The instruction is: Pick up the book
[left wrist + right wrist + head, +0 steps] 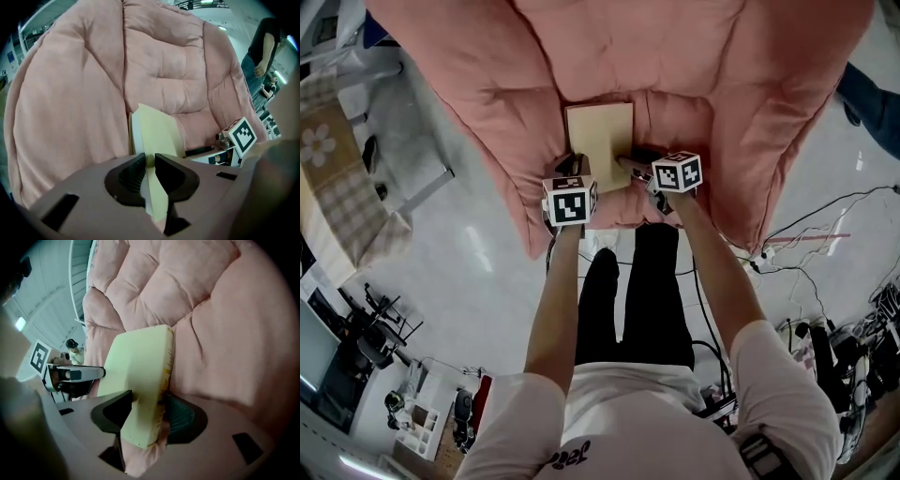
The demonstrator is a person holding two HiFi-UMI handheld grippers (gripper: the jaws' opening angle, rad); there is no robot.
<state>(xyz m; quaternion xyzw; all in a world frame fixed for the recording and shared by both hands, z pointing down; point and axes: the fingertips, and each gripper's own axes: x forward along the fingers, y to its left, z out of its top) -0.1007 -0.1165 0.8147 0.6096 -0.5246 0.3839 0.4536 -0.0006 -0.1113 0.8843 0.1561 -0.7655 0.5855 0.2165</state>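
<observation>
the cream book (600, 131) lies on the pink cushion (469, 66), near its front edge. the left gripper (149, 161) has its fingers pinched together on a thin cover edge at the book's near left corner. the right gripper (147, 404) straddles the thick near right side. its fingers are wide apart, both pressing the book, with a fold of cushion fabric caught beneath.

The book (600, 131) had a smooth, matt cream paper cover. The cushion (722, 75) was soft pink cloth, quilted and velvety. The left gripper (149, 161) and right gripper (147, 399) were matt plastic, their jaws faced with dark ribbed pads. The pale floor (487, 272) looked smooth and slightly glossy.
</observation>
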